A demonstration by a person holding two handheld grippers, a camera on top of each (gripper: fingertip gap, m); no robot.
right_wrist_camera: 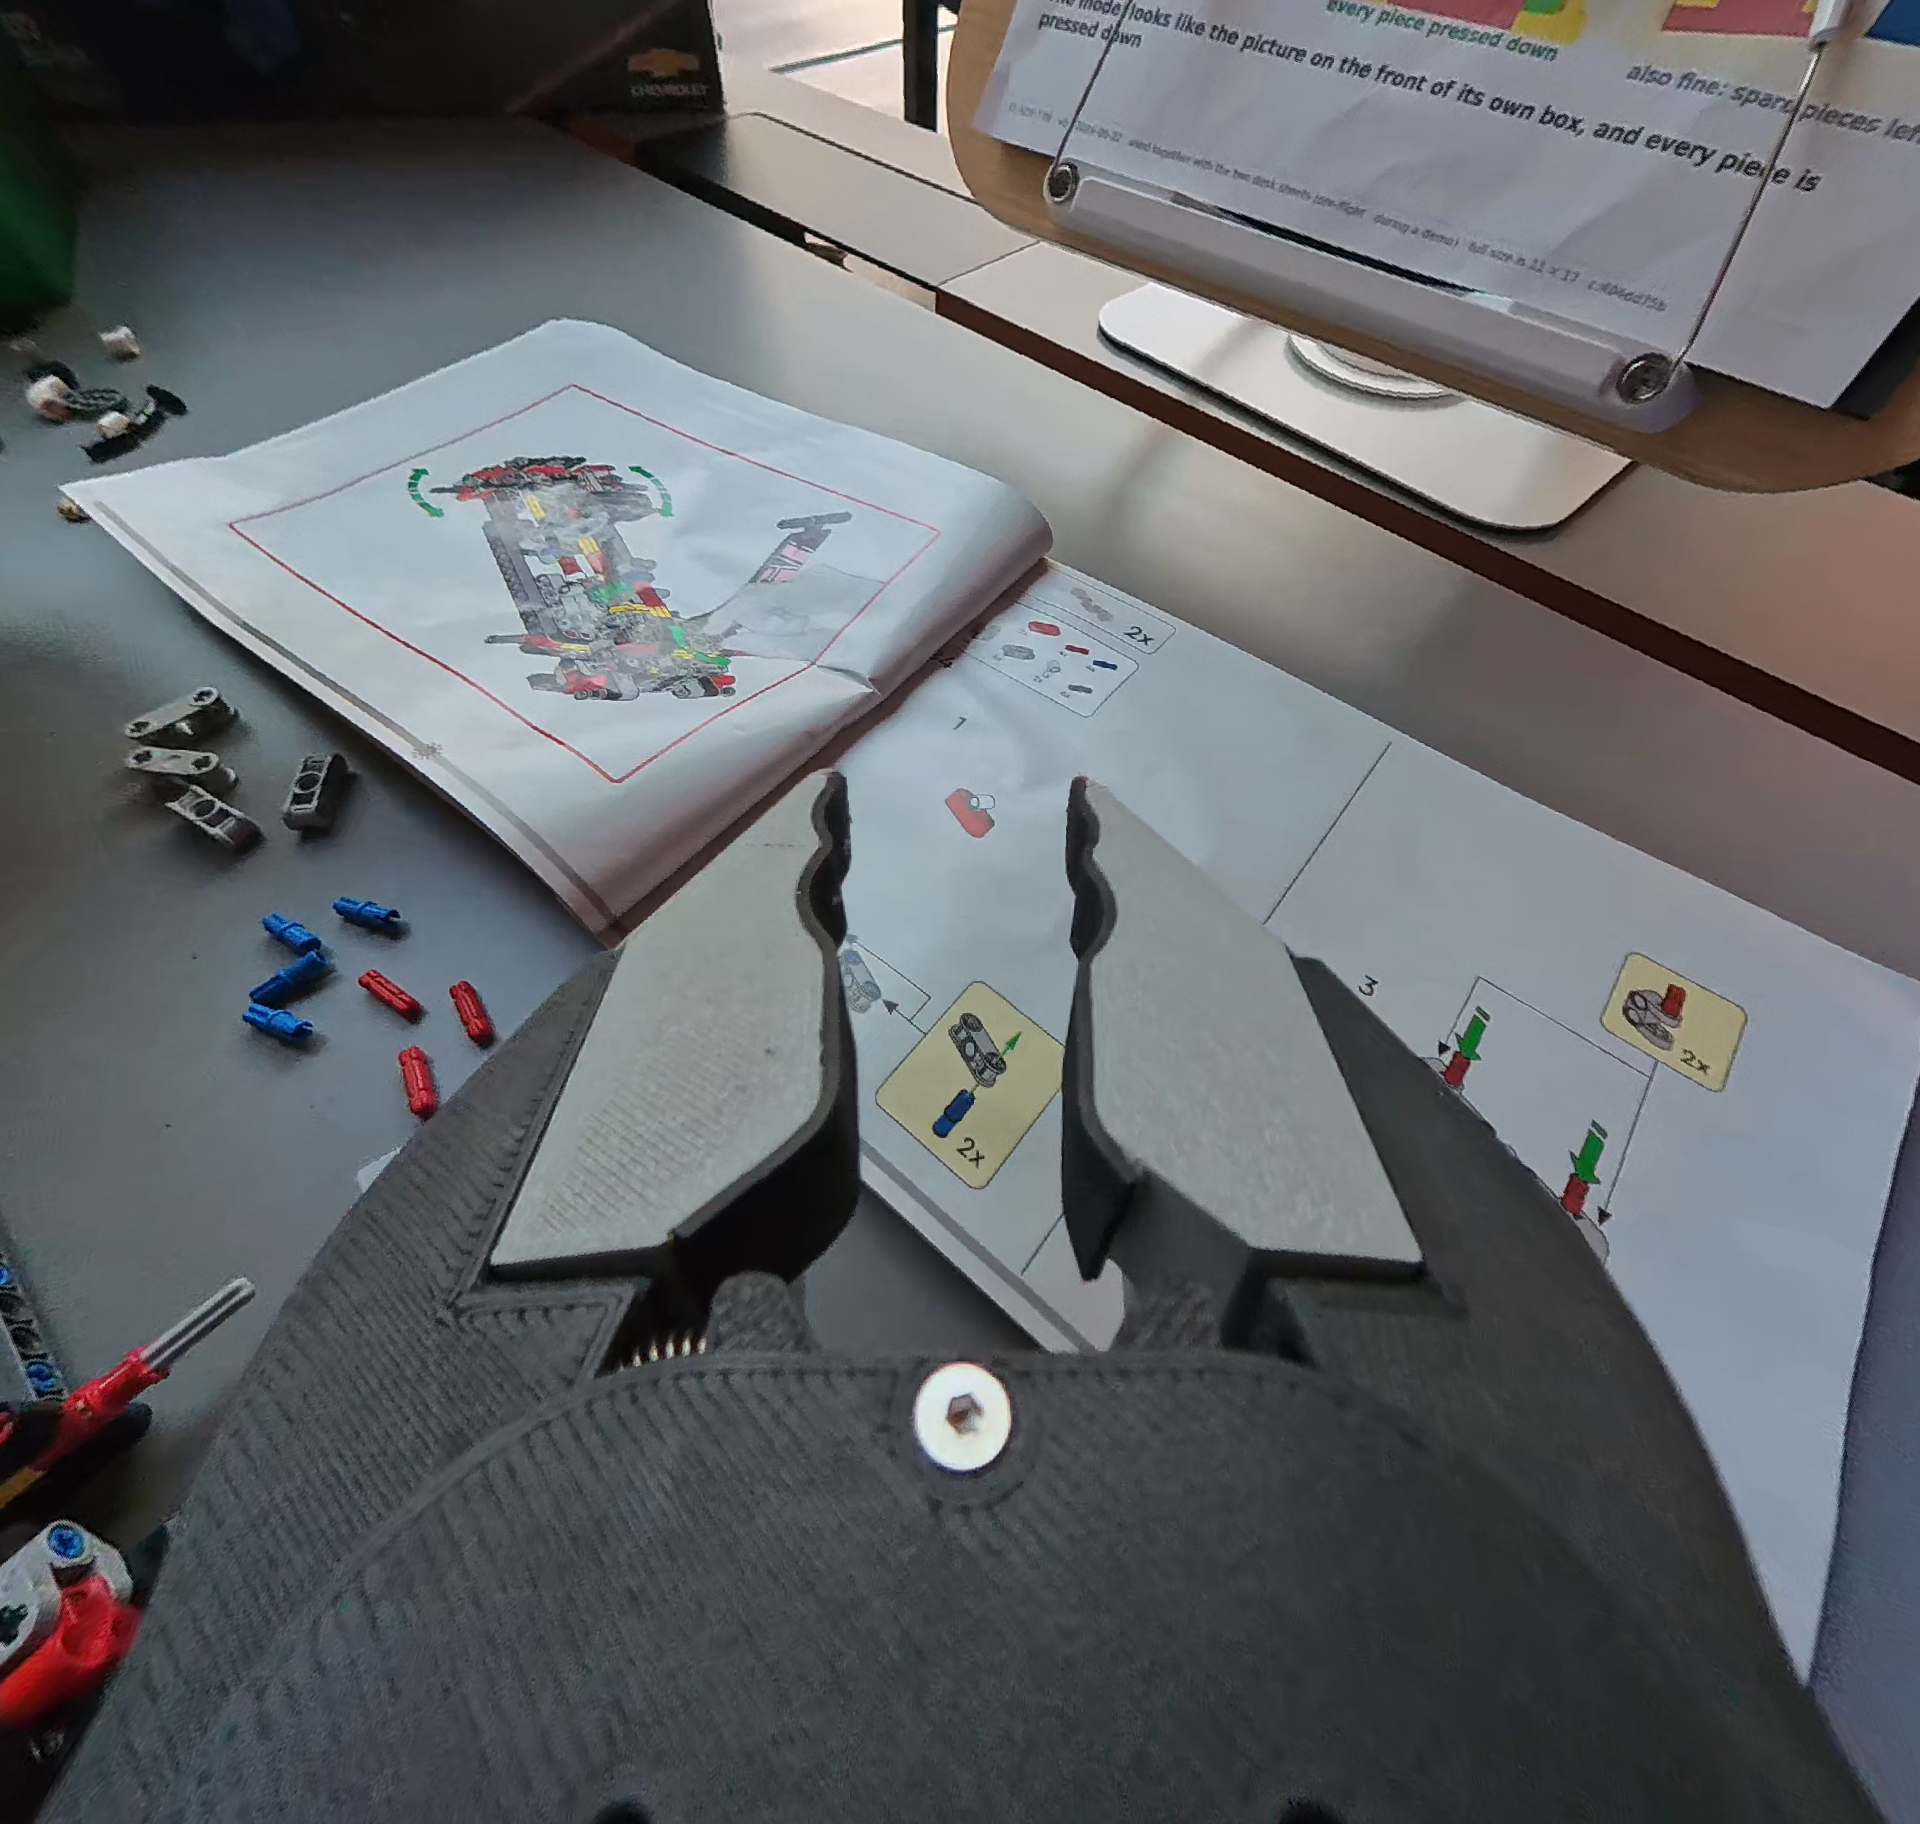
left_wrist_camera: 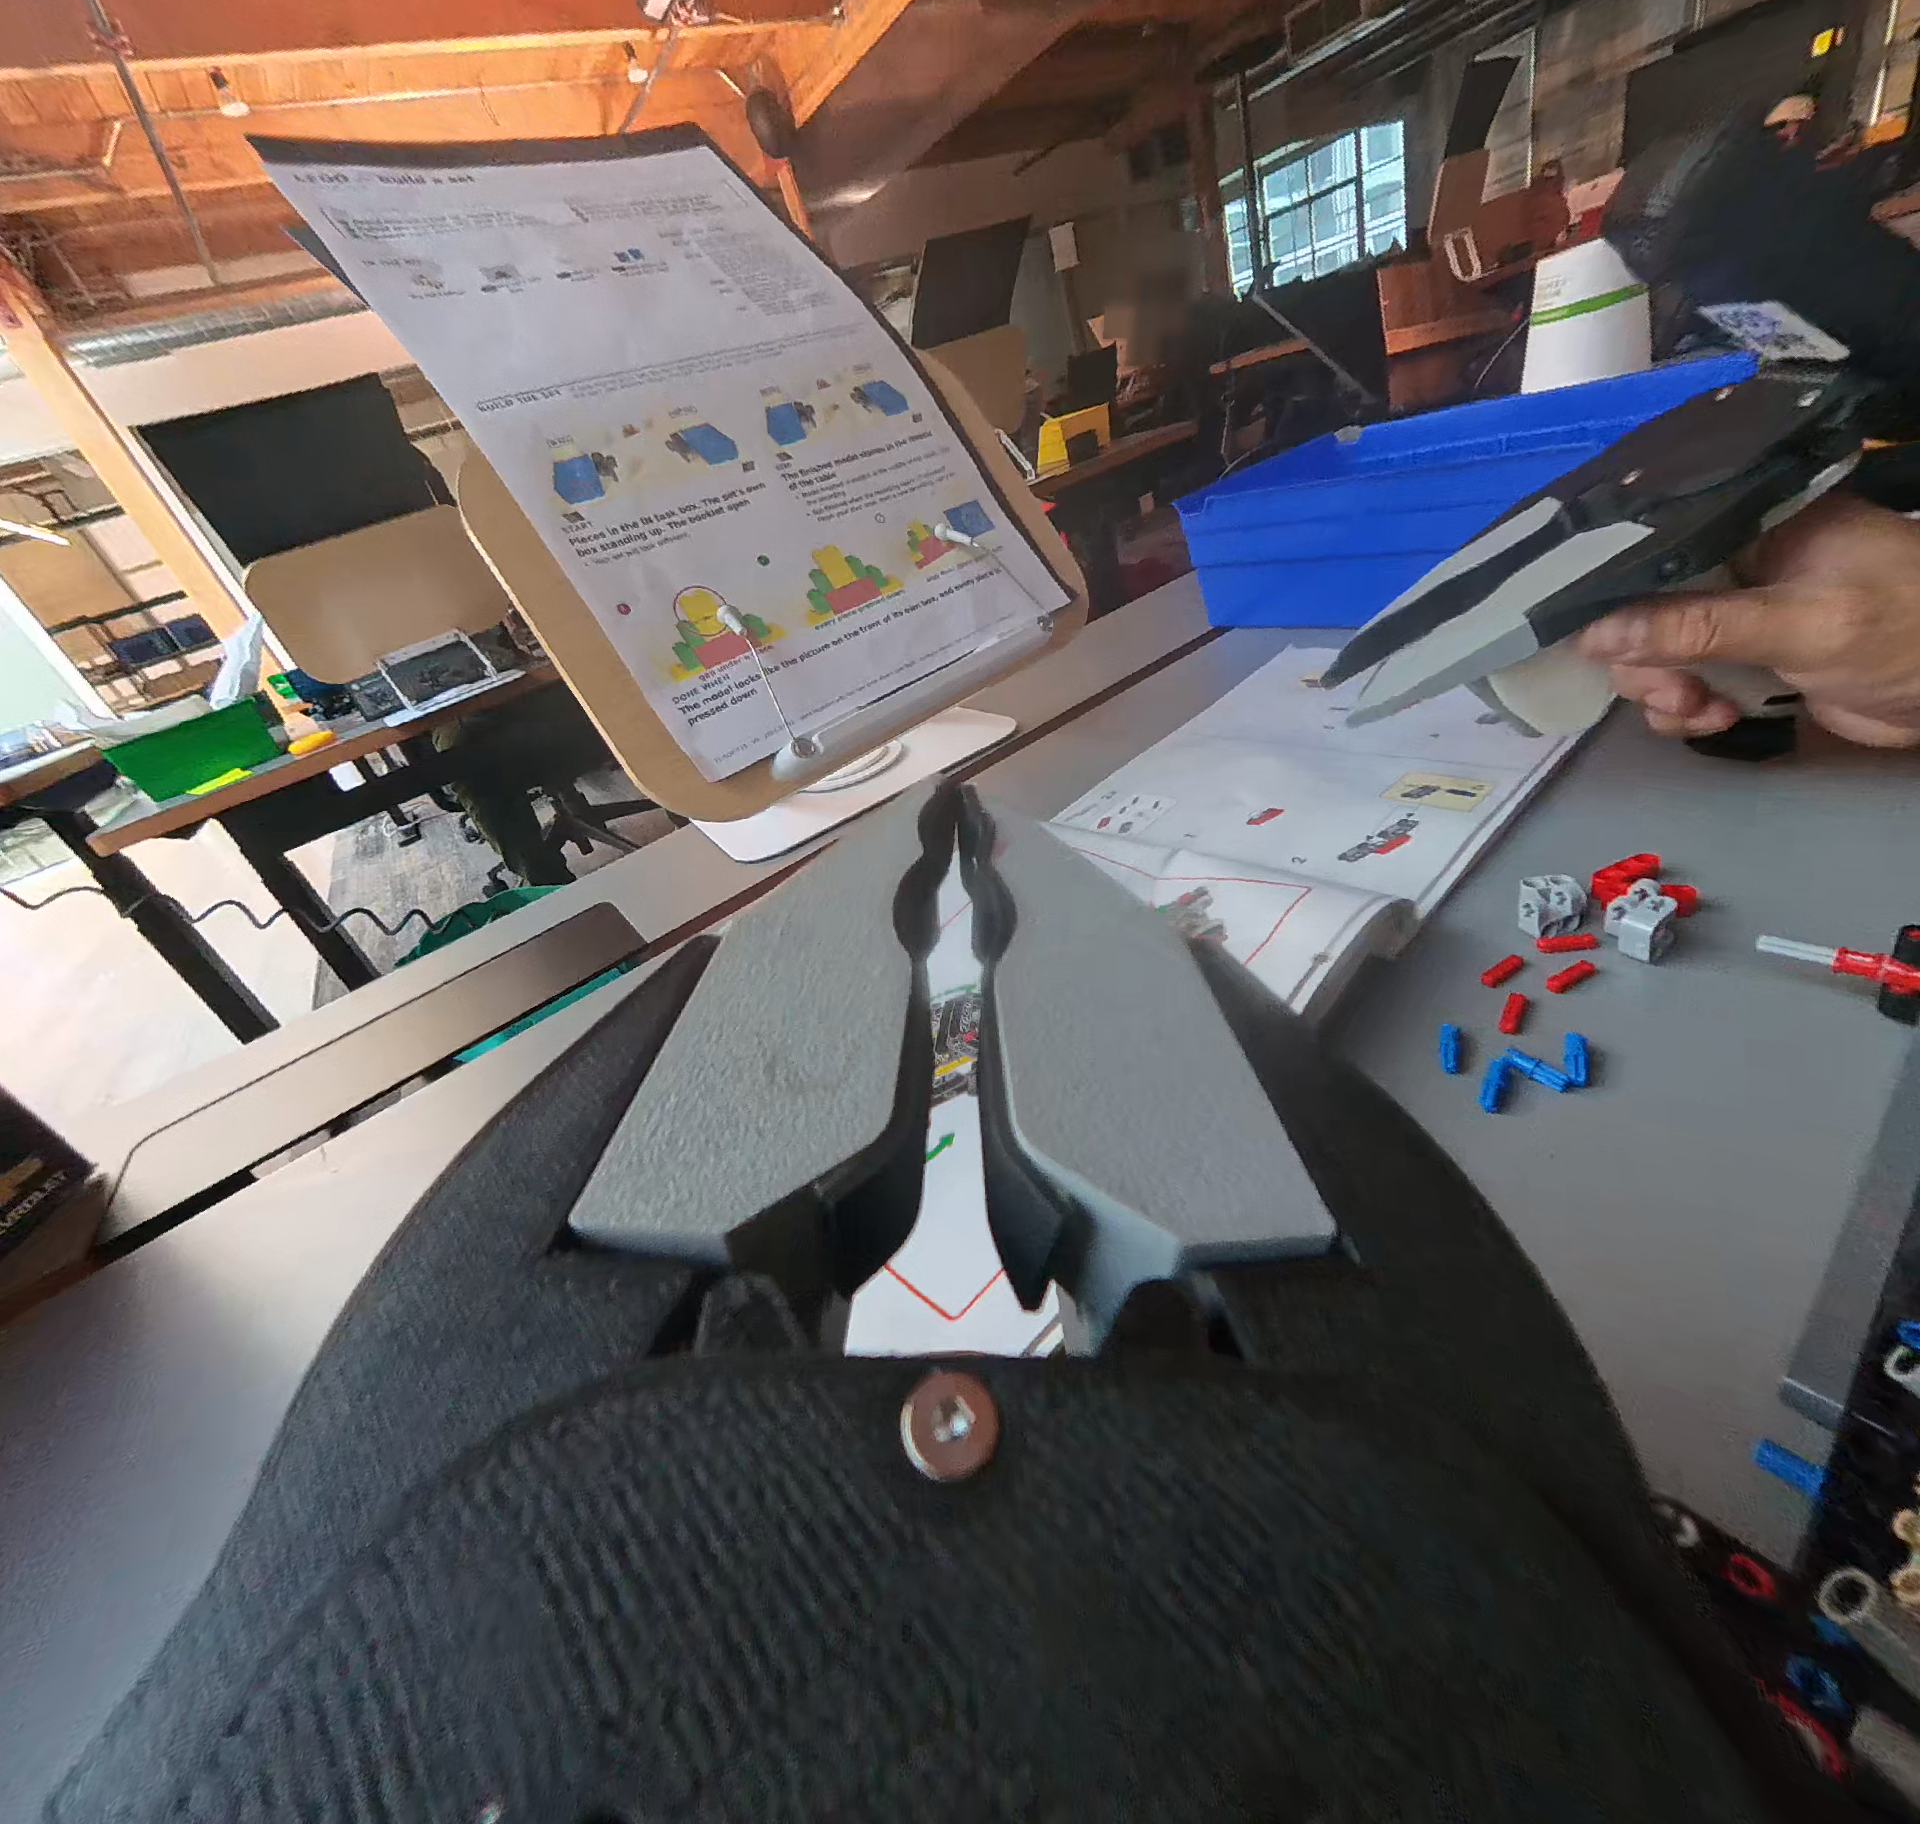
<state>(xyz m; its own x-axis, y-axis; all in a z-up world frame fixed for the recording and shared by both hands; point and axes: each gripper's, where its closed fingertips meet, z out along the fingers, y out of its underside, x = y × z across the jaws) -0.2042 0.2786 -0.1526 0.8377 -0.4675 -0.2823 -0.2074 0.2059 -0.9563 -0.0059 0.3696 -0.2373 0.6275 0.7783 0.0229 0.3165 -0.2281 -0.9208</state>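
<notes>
Grey tabletop (right_wrist_camera: 727, 247) in a timber-ceilinged workshop, with an open instruction booklet (right_wrist_camera: 582, 569) lying flat at its middle and a printed sheet on a wooden document stand (left_wrist_camera: 582, 569) behind it. My left gripper (left_wrist_camera: 958, 808) hangs above the booklet's left-hand page, its fingertips closed against each other with nothing visible between them. My right gripper (right_wrist_camera: 954, 808) hovers over the right-hand page, fingers parted and bare, the printed diagrams showing through the gap; in the left wrist view its tips sit close to the paper near the page's far edge. Loose parts lie on the table beside the booklet: blue pins (right_wrist_camera: 296, 969), red pins (right_wrist_camera: 426, 1031), grey connectors (right_wrist_camera: 203, 766), and two light grey blocks with red rings (left_wrist_camera: 1605, 907). A red and grey axle piece (left_wrist_camera: 1839, 959) lies further right, near a dark partly built assembly (right_wrist_camera: 52, 1608) at the table edge. A blue bin (left_wrist_camera: 1455, 507) stands behind the booklet. Judged from the layout, most pieces are unjoined and neither gripper has taken one up.
</notes>
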